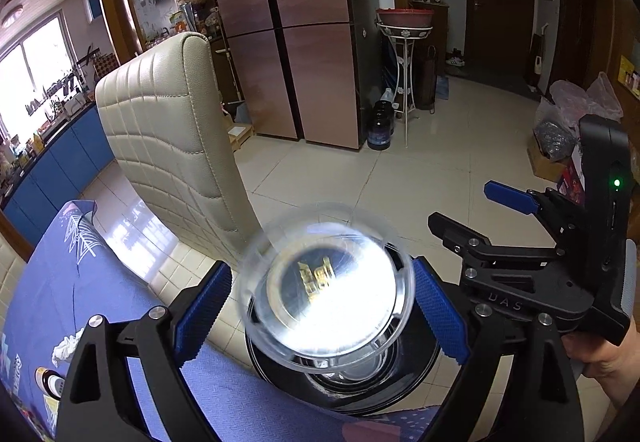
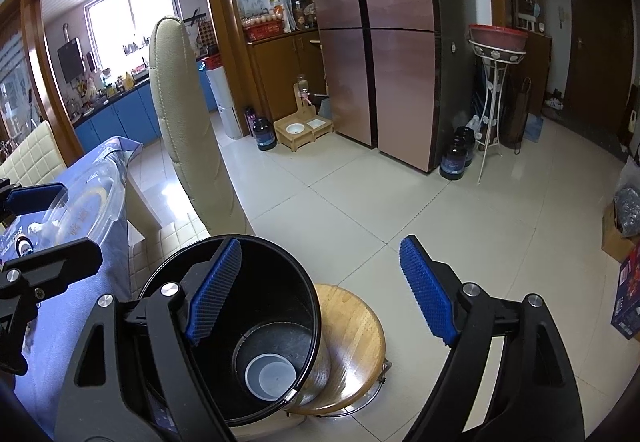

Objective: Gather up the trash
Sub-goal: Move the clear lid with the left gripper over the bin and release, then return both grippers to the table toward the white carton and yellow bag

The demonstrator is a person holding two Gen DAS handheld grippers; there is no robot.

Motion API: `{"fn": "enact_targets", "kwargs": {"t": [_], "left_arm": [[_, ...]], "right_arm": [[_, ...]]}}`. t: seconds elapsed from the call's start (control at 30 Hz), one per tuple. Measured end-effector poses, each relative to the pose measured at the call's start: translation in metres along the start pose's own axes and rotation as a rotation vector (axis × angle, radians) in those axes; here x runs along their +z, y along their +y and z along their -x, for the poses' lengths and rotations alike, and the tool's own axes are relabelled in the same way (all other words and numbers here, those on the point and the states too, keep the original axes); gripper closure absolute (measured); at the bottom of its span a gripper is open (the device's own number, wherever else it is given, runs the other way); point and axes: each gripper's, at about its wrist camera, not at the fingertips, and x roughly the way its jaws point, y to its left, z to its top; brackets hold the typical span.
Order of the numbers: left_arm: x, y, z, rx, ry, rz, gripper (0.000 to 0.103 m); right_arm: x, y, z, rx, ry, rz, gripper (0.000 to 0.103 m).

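A clear round plastic lid sits between the blue pads of my left gripper, touching both, so the gripper is shut on it. In the left wrist view it hangs over the black trash bin. The right wrist view shows the lid in the left gripper at the far left. My right gripper is open with nothing between its pads, just above the bin. A clear plastic tub lies at the bin's bottom. A hand holds the right gripper beside the lid.
The bin stands on the tiled floor between the blue-clothed table and a round wooden stool. A crumpled tissue and a small jar lie on the cloth. A beige padded chair stands behind, boxes and bags to the right.
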Motion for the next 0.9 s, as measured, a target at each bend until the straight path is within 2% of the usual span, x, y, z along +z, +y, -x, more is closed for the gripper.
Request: {"fn": "enact_targets", "kwargs": {"t": [0.07,0.43,0.9], "left_arm": [[0.0,0.0,0.002,0.007,-0.008,-0.005,0.01],[-0.007,0.006,0.011,0.034,-0.017,0.015,0.01],[-0.059,0.073,0.049,0.143,0.001,0.171,0.01]], "right_arm": [[-0.001,0.003,0.001,0.001,-0.002,0.006,0.021],[0.0,0.01,0.003,0.019,-0.001,0.009,0.02],[-0.006,0.082,0.013,0.127,0.009,0.13,0.02]]}}
